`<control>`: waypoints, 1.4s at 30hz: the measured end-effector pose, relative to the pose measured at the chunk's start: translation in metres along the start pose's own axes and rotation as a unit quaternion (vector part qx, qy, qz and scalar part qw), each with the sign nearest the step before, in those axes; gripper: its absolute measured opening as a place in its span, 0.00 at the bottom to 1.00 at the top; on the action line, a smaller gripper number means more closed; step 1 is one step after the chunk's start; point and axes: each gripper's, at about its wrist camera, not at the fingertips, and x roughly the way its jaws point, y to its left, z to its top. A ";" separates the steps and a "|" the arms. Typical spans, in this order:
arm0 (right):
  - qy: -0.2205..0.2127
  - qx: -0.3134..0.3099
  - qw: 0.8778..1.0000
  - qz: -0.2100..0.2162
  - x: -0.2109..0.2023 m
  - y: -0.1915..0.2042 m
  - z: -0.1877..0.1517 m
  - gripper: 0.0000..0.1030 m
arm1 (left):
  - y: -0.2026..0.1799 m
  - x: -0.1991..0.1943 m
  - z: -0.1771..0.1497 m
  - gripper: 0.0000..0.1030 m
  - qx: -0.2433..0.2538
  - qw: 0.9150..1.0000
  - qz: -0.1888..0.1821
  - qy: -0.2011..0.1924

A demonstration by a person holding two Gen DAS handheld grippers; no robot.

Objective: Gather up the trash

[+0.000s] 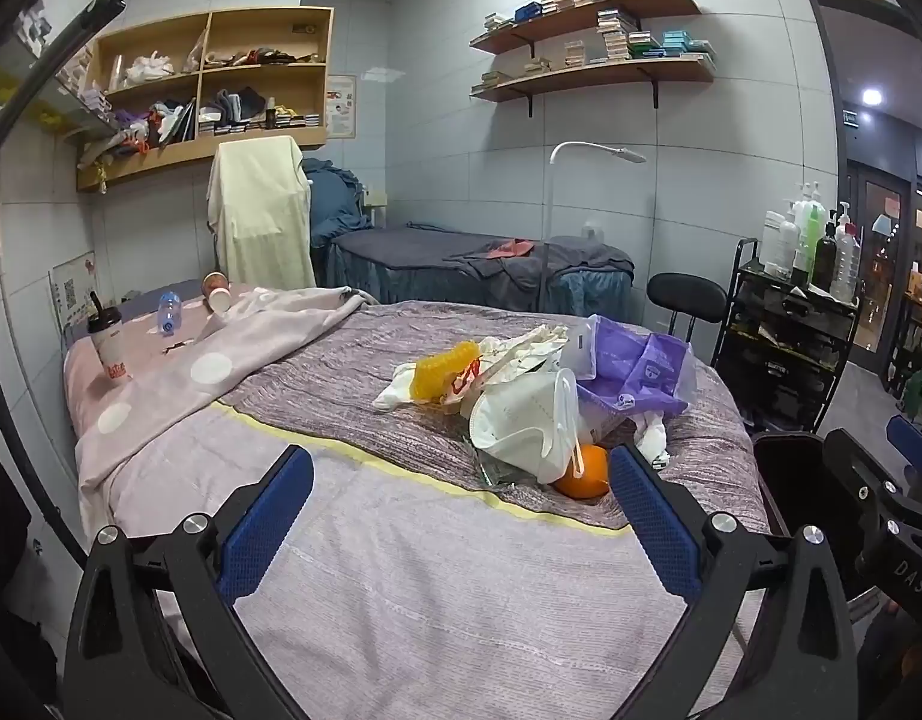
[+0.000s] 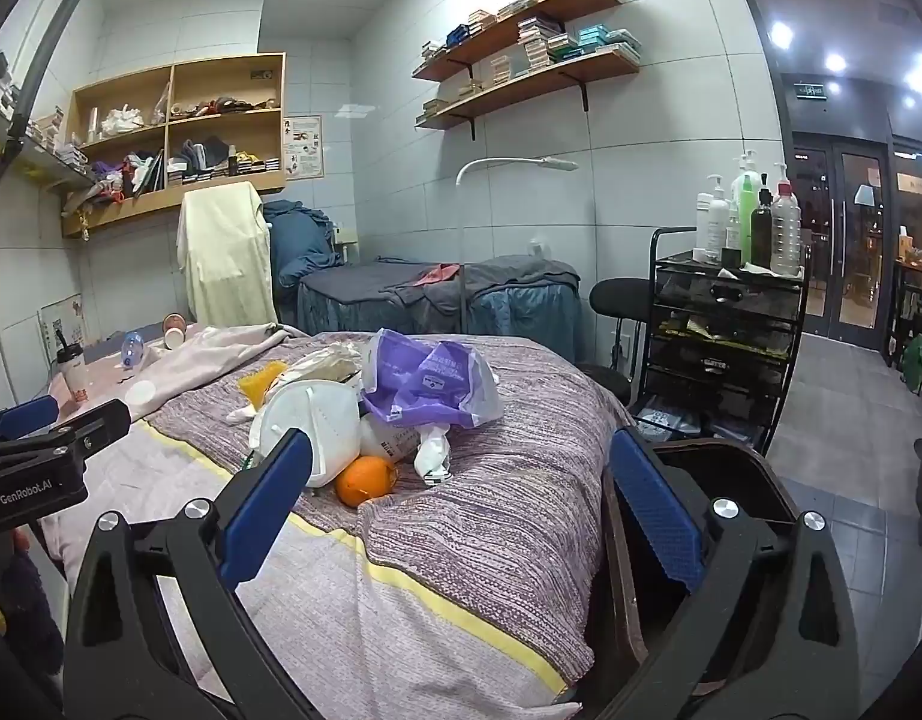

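Left gripper [image 1: 461,516]: fingers spread, empty, above bed [image 1: 401,570].
Right gripper [image 2: 461,510]: fingers spread, empty.
Trash pile [image 1: 538,396]: mid-bed; mask [image 1: 520,426], purple bag [image 1: 634,378], orange [image 1: 583,474] touching.
Bin [image 2: 718,480]: beside bed.

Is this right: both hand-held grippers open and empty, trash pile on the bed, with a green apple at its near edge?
Not quite: the round fruit at the pile's near edge is an orange, not a green apple, as the right wrist view shows. The rest holds: the left hand-held gripper and the right hand-held gripper are open and empty, and the trash pile lies on the bed.
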 end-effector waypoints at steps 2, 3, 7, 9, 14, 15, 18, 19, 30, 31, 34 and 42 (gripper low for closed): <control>0.000 0.001 1.000 0.000 0.000 0.001 -0.001 0.95 | 0.002 -0.002 -0.002 0.94 -0.001 1.000 -0.001 -0.001; 0.001 0.002 1.000 0.000 0.001 0.001 -0.001 0.95 | 0.002 -0.002 -0.001 0.94 -0.001 1.000 -0.001 0.000; 0.004 0.004 1.000 0.000 0.002 0.002 -0.003 0.95 | 0.002 -0.001 -0.003 0.94 -0.001 1.000 -0.001 0.002; 0.004 0.005 1.000 0.001 0.002 0.002 -0.003 0.95 | 0.001 0.001 -0.004 0.94 0.000 1.000 -0.002 0.004; 0.005 0.008 1.000 0.000 0.003 0.002 -0.004 0.95 | 0.001 0.001 -0.004 0.94 0.000 1.000 -0.001 0.004; 0.005 0.008 1.000 0.000 0.003 0.002 -0.004 0.95 | 0.001 0.001 -0.004 0.94 0.000 1.000 -0.001 0.004; 0.007 0.010 1.000 0.000 0.004 0.001 -0.004 0.95 | 0.000 0.002 -0.004 0.94 0.001 1.000 -0.002 0.006; 0.007 0.010 1.000 0.000 0.004 0.001 -0.004 0.95 | 0.000 0.003 -0.004 0.94 0.002 1.000 -0.002 0.007; 0.010 0.015 1.000 0.002 0.005 -0.001 -0.004 0.95 | -0.002 0.004 -0.004 0.94 0.004 1.000 -0.002 0.007; 0.010 0.015 1.000 0.002 0.006 -0.002 -0.003 0.95 | -0.002 0.005 -0.004 0.94 0.004 1.000 -0.002 0.007; 0.011 0.016 1.000 0.003 0.006 -0.001 -0.004 0.95 | -0.002 0.004 -0.004 0.94 0.004 1.000 -0.002 0.007; 0.011 0.016 1.000 0.003 0.006 -0.002 -0.004 0.95 | -0.003 0.005 -0.005 0.94 0.005 1.000 -0.002 0.008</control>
